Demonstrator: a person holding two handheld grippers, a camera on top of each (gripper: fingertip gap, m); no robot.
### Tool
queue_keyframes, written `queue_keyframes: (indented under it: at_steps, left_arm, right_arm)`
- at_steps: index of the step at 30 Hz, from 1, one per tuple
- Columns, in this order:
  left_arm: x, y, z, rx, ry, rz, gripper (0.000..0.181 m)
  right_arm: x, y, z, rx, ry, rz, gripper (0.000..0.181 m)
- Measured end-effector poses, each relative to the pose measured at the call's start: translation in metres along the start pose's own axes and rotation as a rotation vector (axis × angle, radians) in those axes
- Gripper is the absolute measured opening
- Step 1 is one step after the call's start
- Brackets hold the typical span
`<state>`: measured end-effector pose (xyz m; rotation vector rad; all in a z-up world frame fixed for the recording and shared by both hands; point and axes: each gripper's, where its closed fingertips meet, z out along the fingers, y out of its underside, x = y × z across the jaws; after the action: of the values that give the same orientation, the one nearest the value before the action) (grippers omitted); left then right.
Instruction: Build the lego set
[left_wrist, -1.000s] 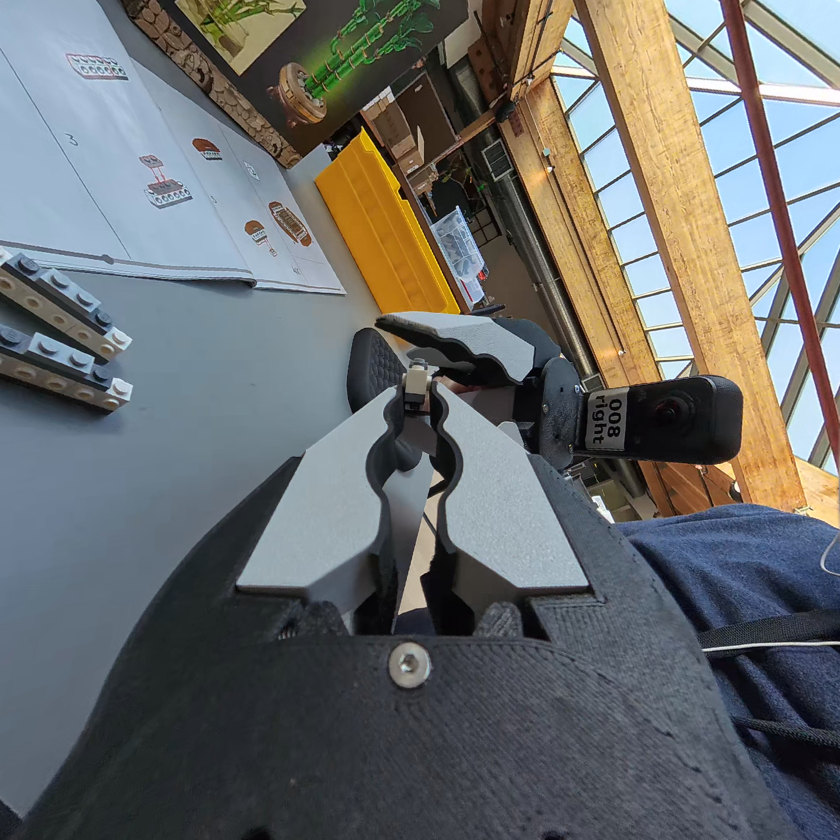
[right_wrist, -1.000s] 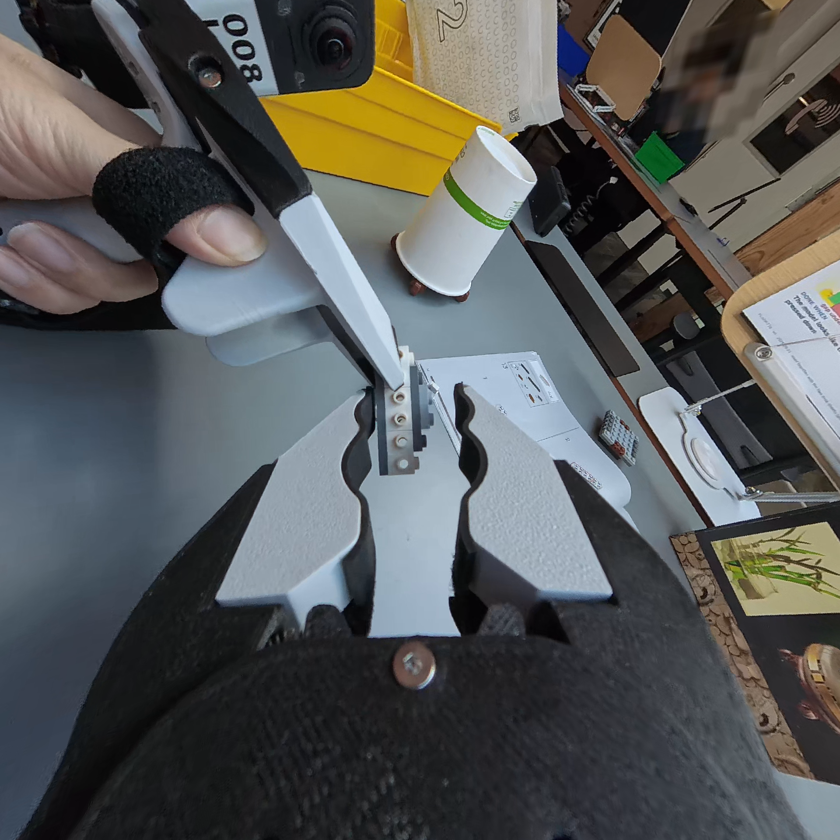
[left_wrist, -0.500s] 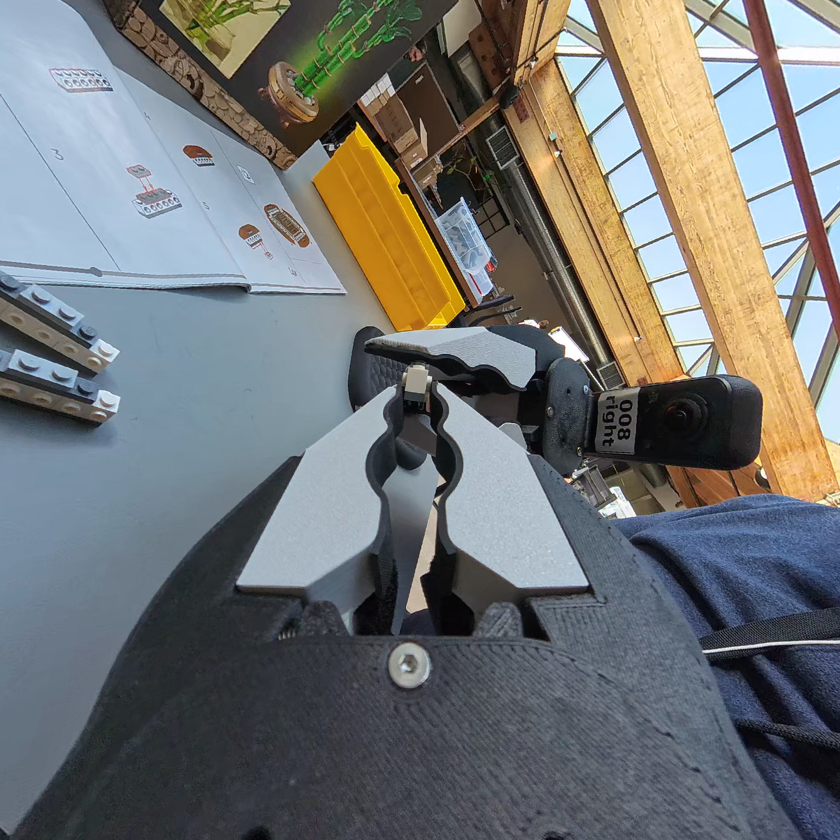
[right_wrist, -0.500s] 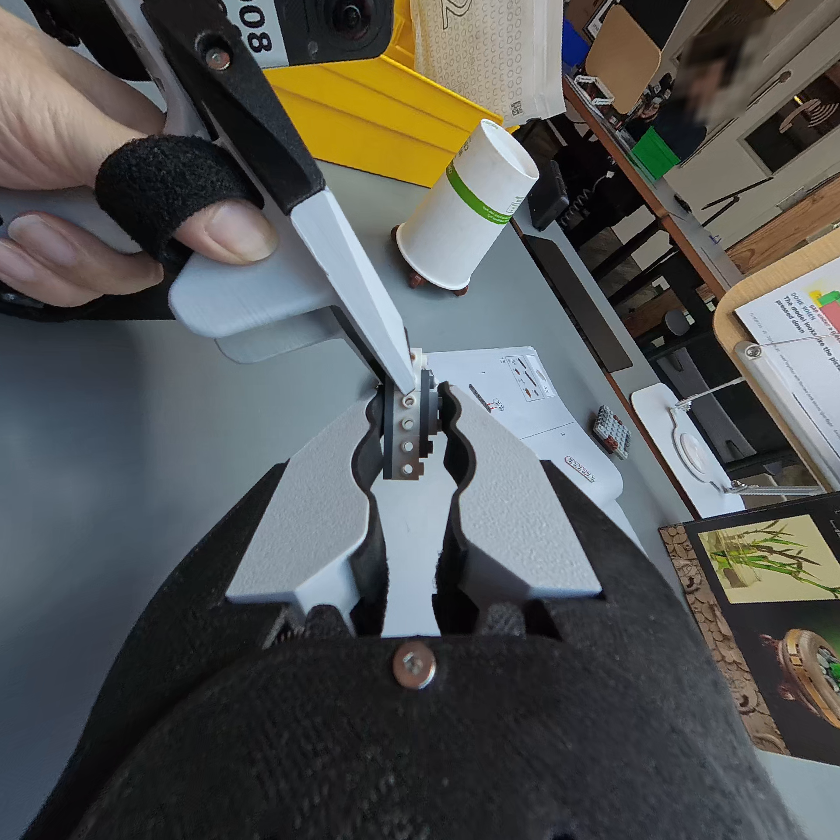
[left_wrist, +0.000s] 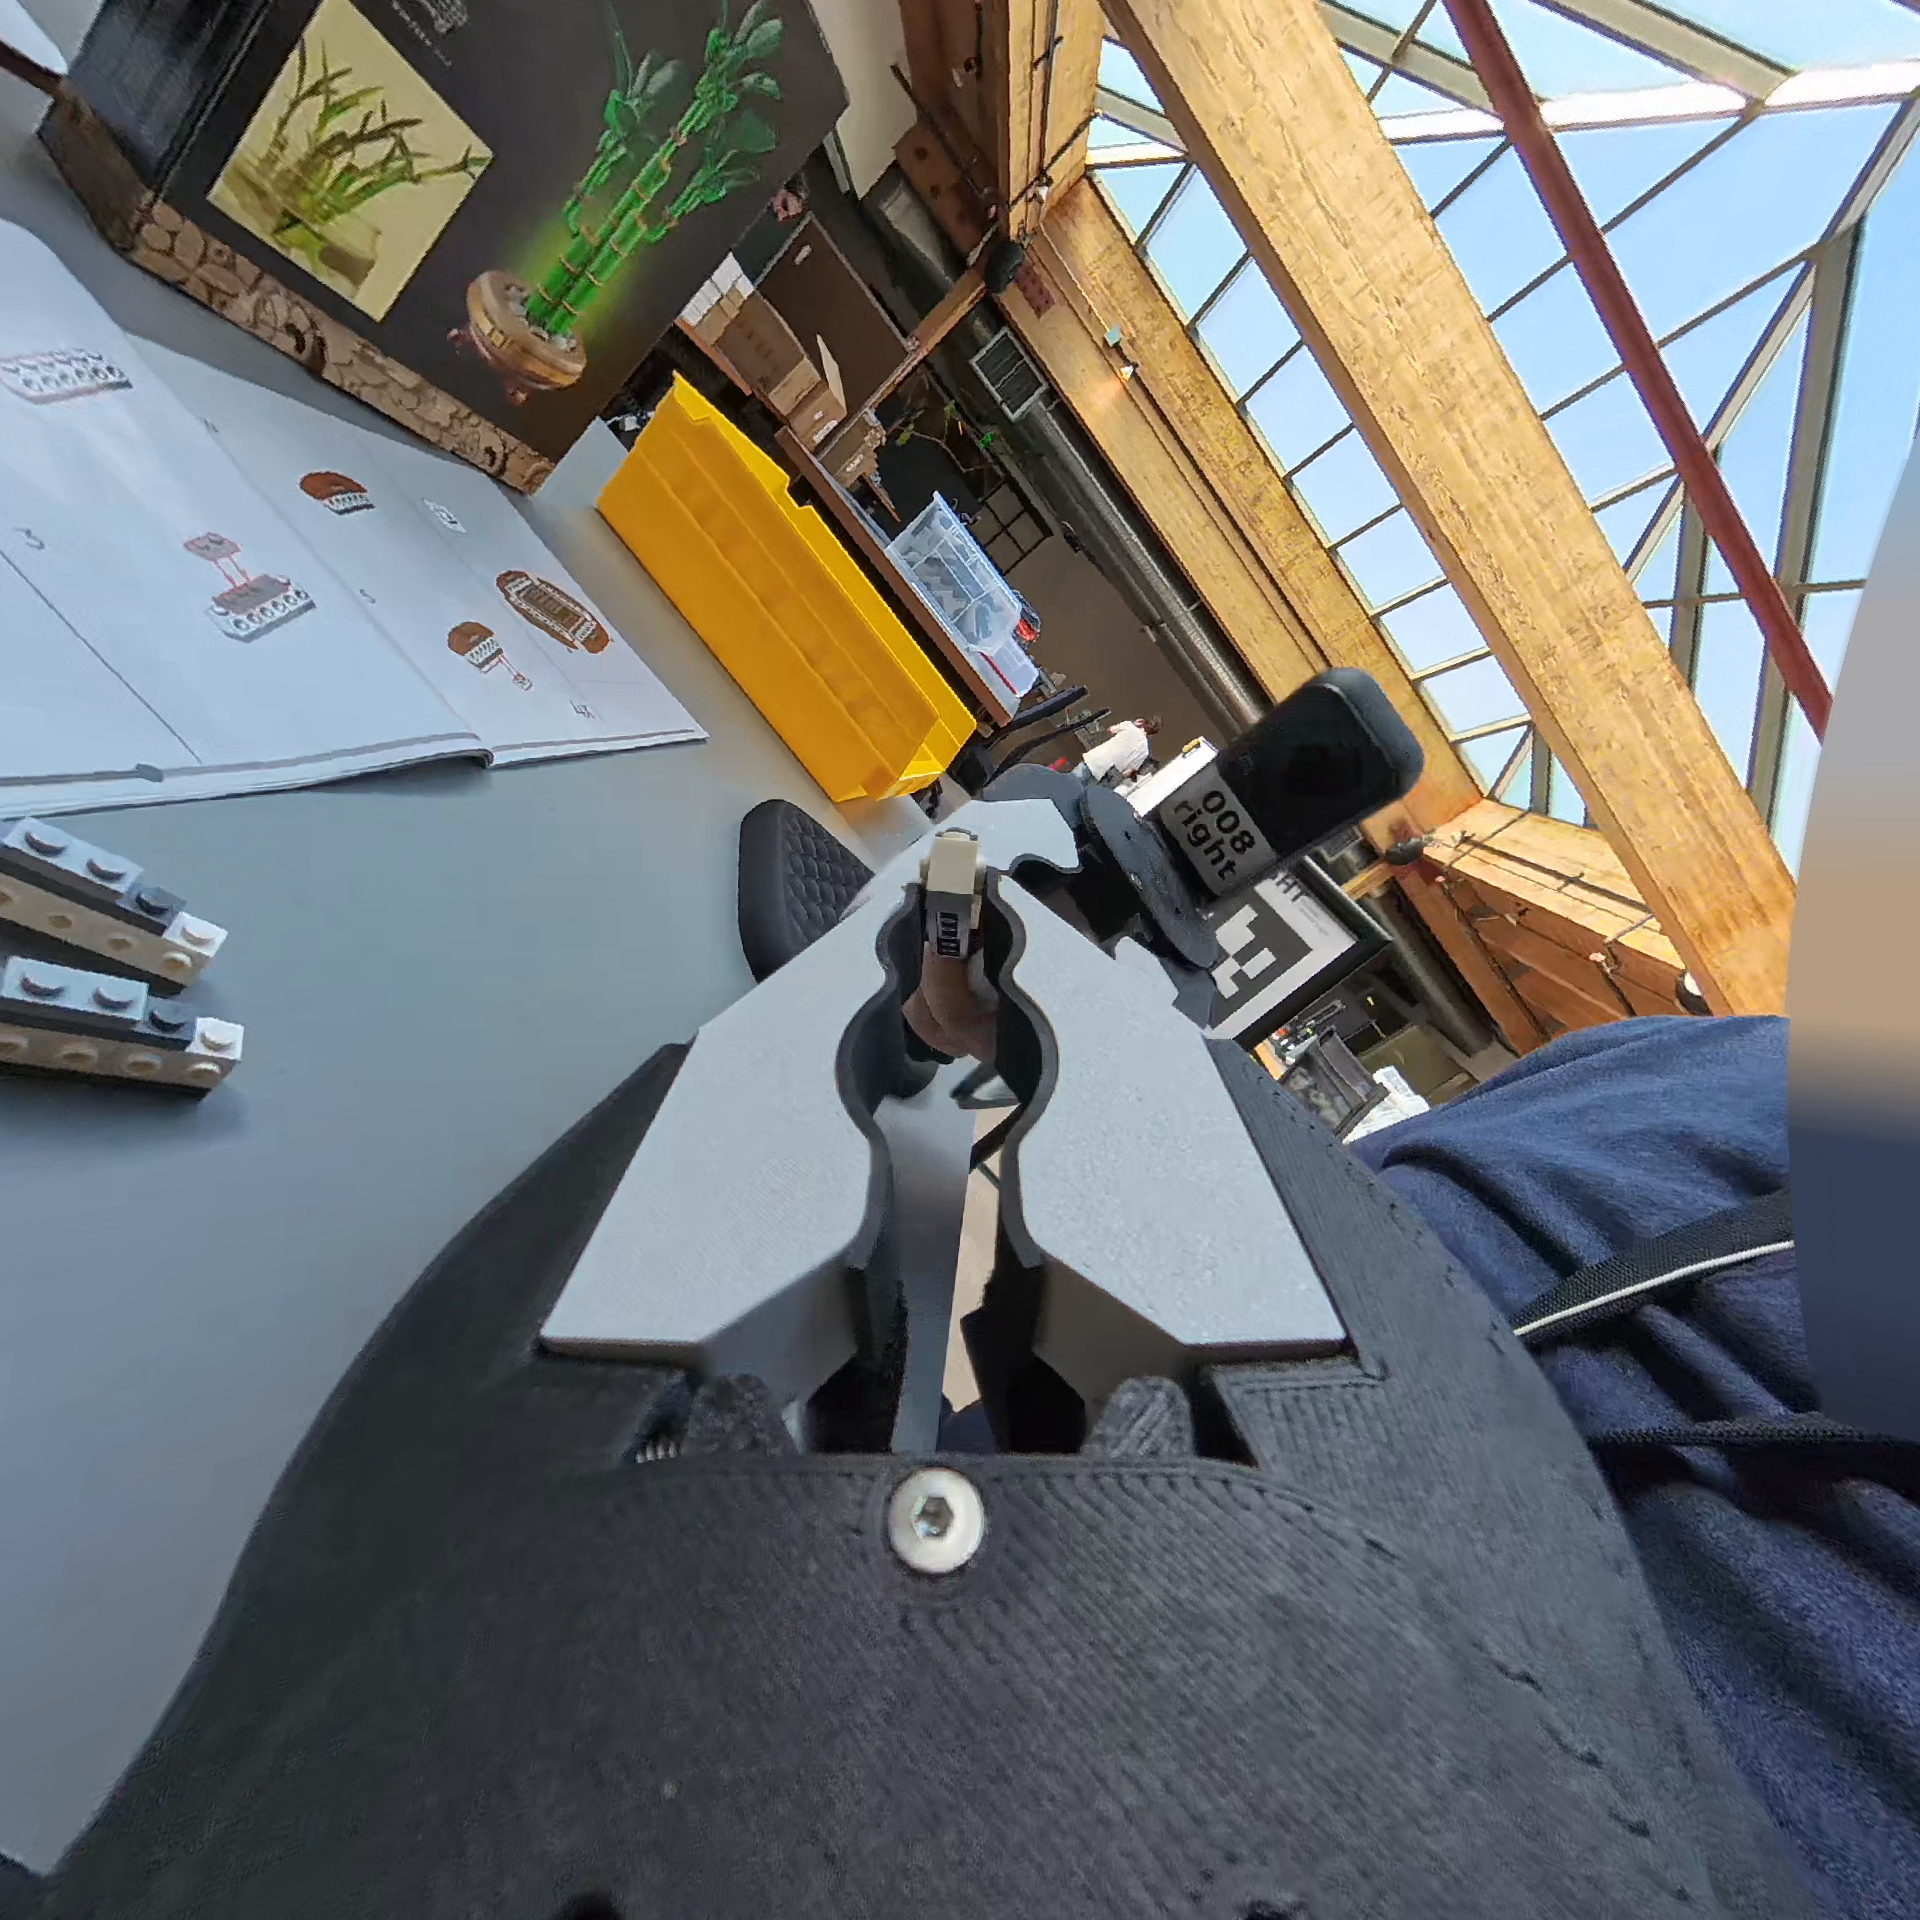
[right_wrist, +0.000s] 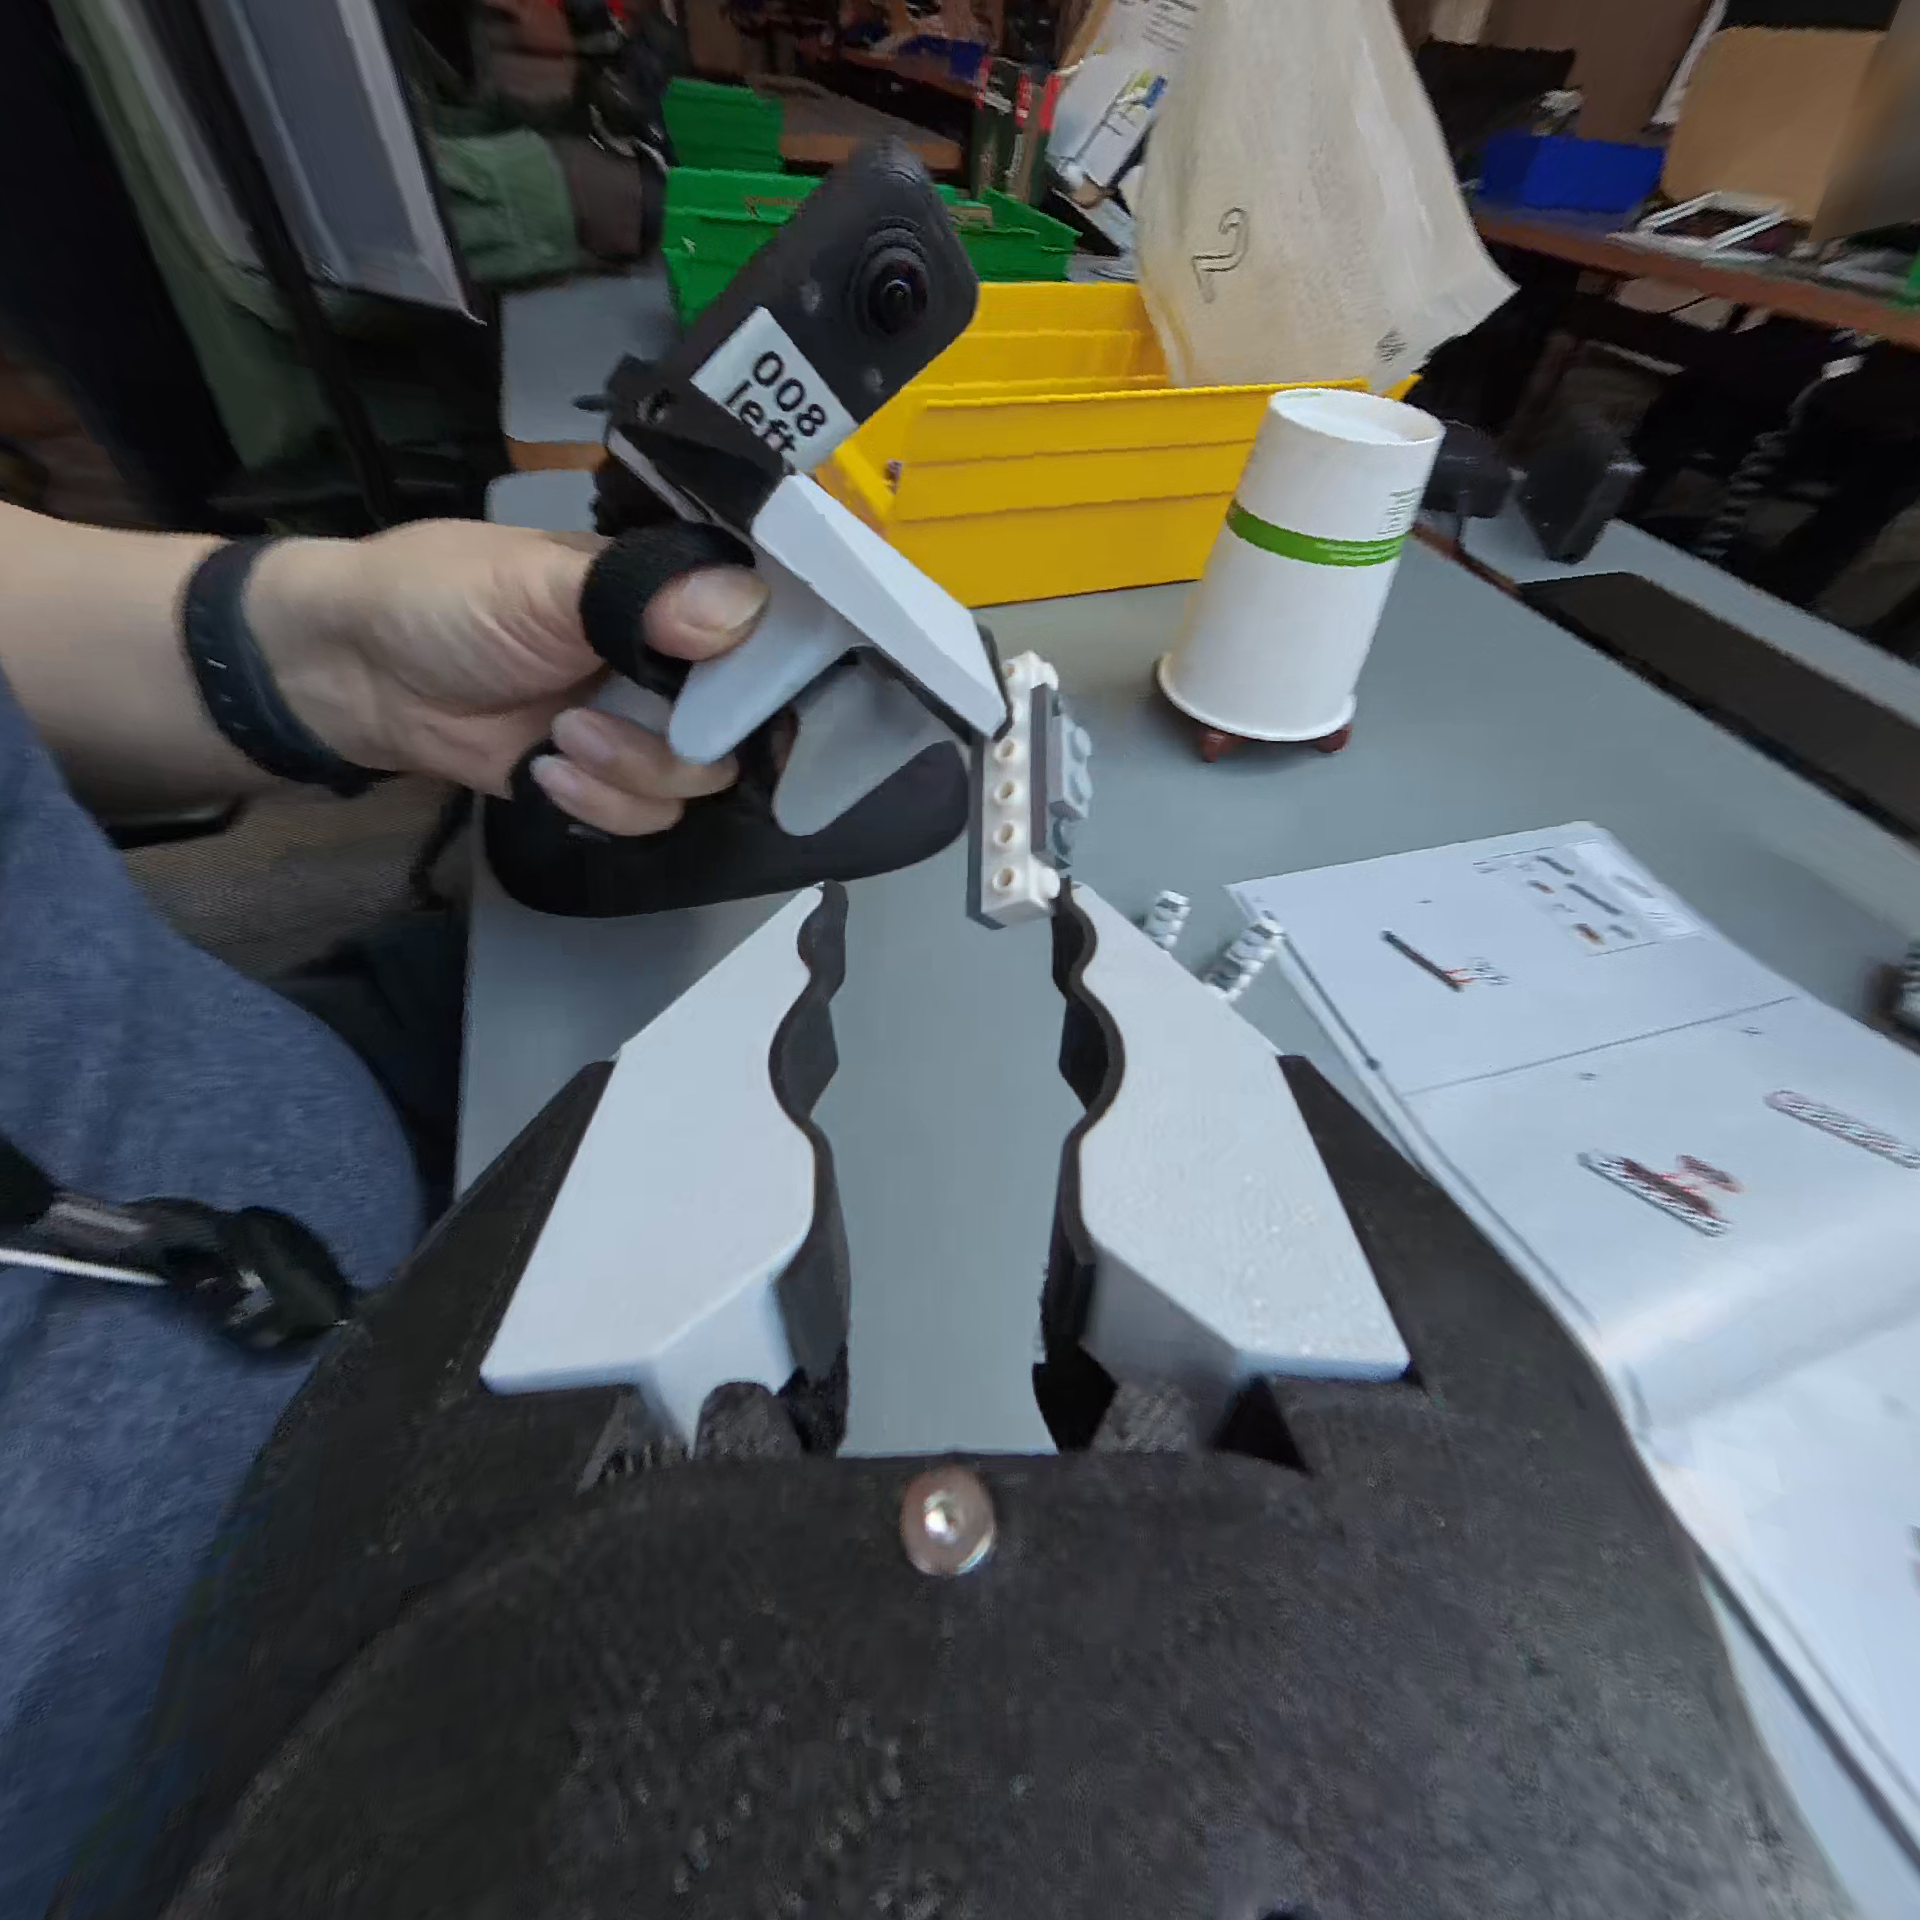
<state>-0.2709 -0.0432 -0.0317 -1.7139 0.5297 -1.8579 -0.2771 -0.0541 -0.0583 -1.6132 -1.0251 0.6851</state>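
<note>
My left gripper (left_wrist: 951, 904) is shut on the end of a short lego assembly (right_wrist: 1023, 790) of white, grey and dark plates and holds it upright in the air above the grey table (right_wrist: 935, 1143). In the right wrist view the left gripper (right_wrist: 992, 717) comes in from the left in a person's hand. My right gripper (right_wrist: 951, 904) is open and empty, its jaws just below the assembly's lower end, the right one close to it. Two longer lego strips (left_wrist: 104, 914) (left_wrist: 114, 1023) lie side by side on the table.
An open instruction booklet (right_wrist: 1558, 1039) lies to the right, with small loose lego pieces (right_wrist: 1169, 914) at its corner. An upturned paper cup (right_wrist: 1299, 582) and a yellow bin (right_wrist: 1039, 457) stand behind. The lego box (left_wrist: 416, 208) stands beyond the booklet. My left and right fingertips are right by each other.
The right gripper, closed around the assembly half a second ago, has opened and drawn back. The left gripper keeps the assembly. Both views have swung round.
</note>
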Motion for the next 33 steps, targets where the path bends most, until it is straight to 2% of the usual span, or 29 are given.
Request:
queue_keyframes:
  at_steps: [1,3,6,8,9,13,15,18,21,25,33]
  left_arm:
    - [0.002,0.000,-0.002,-0.011,0.001,0.037,0.008]
    - [0.008,0.004,-0.003,-0.047,0.026,0.103,0.008]
    - [0.016,0.006,-0.003,-0.065,0.058,0.179,0.008]
    - [0.017,0.007,-0.002,-0.073,0.056,0.218,0.008]
    - [0.018,0.008,-0.001,-0.077,0.062,0.234,0.008]
    - [0.015,0.010,-0.001,-0.093,0.042,0.273,0.008]
    - [0.010,0.012,-0.003,-0.104,0.019,0.286,0.010]
    - [-0.007,0.004,-0.015,-0.093,-0.081,0.320,0.024]
    - [-0.018,-0.009,-0.035,-0.069,-0.161,0.349,0.022]
    - [-0.022,-0.023,-0.061,-0.036,-0.216,0.356,0.018]
    - [-0.022,-0.032,-0.088,-0.024,-0.291,0.386,0.017]
  right_arm:
    - [-0.005,-0.003,-0.003,0.031,-0.057,0.070,0.042]
    - [-0.005,-0.009,-0.010,0.098,-0.128,0.208,0.036]
    - [-0.005,-0.011,-0.014,0.139,-0.239,0.379,0.012]
    - [-0.007,-0.012,-0.016,0.162,-0.295,0.419,0.010]
    - [-0.007,-0.011,-0.016,0.160,-0.302,0.422,0.014]
    - [-0.006,-0.007,-0.014,0.150,-0.301,0.413,0.009]
    - [-0.004,-0.001,-0.010,0.115,-0.289,0.387,0.009]
    - [0.013,0.022,0.001,0.003,-0.205,0.314,0.009]
    - [0.028,0.054,0.013,-0.194,-0.108,0.152,0.009]
    - [0.029,0.077,0.029,-0.358,-0.118,-0.053,0.010]
    - [0.039,0.094,0.050,-0.440,-0.148,-0.182,0.010]
